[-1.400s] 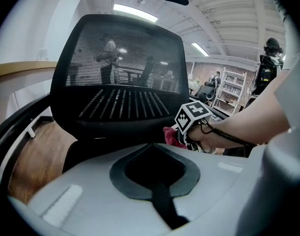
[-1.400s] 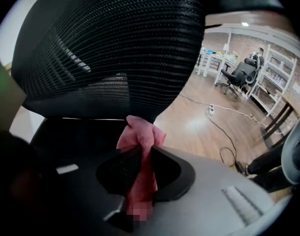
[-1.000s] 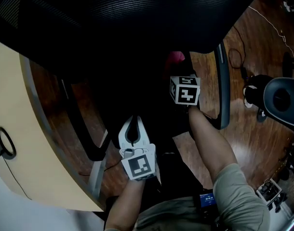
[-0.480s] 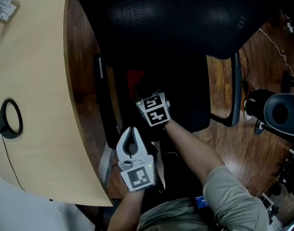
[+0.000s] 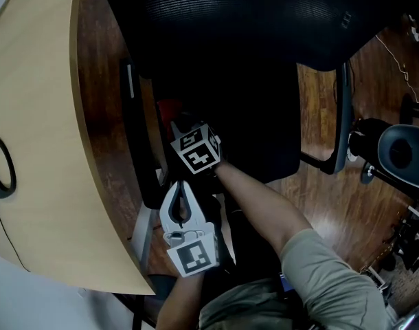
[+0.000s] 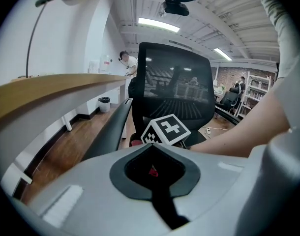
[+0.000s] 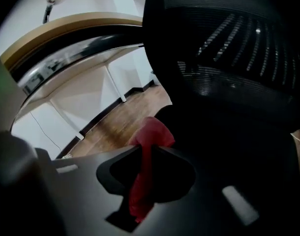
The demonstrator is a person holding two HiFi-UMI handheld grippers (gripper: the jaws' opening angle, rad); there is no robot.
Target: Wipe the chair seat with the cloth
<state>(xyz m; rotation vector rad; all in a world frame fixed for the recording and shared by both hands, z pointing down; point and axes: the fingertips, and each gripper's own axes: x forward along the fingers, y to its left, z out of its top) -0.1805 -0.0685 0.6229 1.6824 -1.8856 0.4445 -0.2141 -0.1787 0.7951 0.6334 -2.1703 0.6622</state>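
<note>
The black chair's seat (image 5: 264, 129) lies under its mesh back (image 5: 251, 12) and is very dark. A red cloth (image 5: 170, 108) rests at the seat's left side, close to the left armrest (image 5: 135, 136). My right gripper (image 5: 182, 130), its marker cube behind the jaws, is shut on that cloth. In the right gripper view the cloth (image 7: 150, 136) is pinched between the jaws of the right gripper (image 7: 147, 149) and bunches out in front. My left gripper (image 5: 176, 184) hovers off the seat's front left corner, jaws together, holding nothing. The left gripper view shows the left gripper (image 6: 152, 146) behind the right one's cube (image 6: 167, 130).
A curved wooden desk (image 5: 38, 150) with a black ring (image 5: 0, 167) on it stands close on the left. The chair's right armrest (image 5: 341, 115) is on the other side. Another chair's base (image 5: 398, 153) and cables lie on the wood floor (image 5: 326, 198) at right.
My right gripper has dragged the red cloth leftward across the seat, from near the right armrest to the left side. The left gripper has stayed near the seat's front.
</note>
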